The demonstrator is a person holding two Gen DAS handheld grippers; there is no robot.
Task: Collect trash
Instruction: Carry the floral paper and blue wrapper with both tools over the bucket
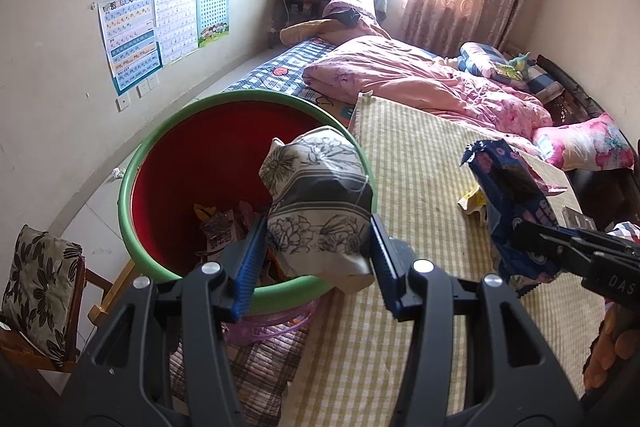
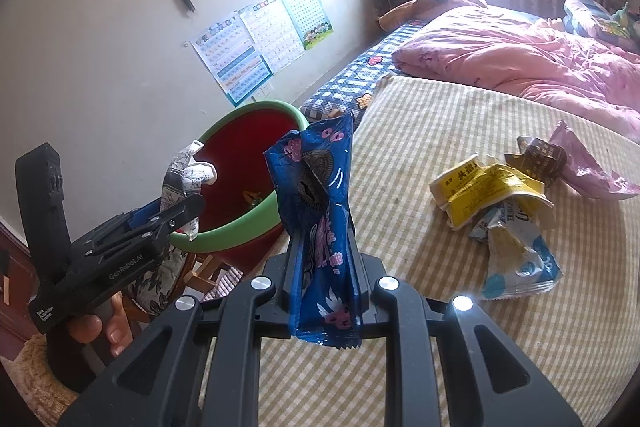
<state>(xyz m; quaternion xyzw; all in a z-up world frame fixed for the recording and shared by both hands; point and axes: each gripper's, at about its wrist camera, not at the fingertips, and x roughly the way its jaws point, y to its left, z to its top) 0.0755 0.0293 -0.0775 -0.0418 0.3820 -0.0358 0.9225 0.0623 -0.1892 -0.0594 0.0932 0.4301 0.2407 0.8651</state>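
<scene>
My left gripper (image 1: 318,227) is shut on a crumpled white-and-black flowered wrapper (image 1: 320,203), held over the near rim of a red bin with a green rim (image 1: 136,163). In the right wrist view that same left gripper (image 2: 176,211) and flowered wrapper (image 2: 182,171) hang at the bin (image 2: 240,163). My right gripper (image 2: 322,247) is shut on a blue cookie wrapper (image 2: 316,211), held upright above the checked mat; the left wrist view shows that blue wrapper (image 1: 516,211) at the right. Several loose wrappers (image 2: 496,195) lie on the mat.
A yellow checked mat (image 2: 440,347) covers the bed, with a pink quilt (image 1: 420,75) behind it. The bin holds some trash (image 1: 224,227). A chair with a flowered cushion (image 1: 36,291) stands at the left by the wall. A hand (image 2: 96,331) grips the left tool.
</scene>
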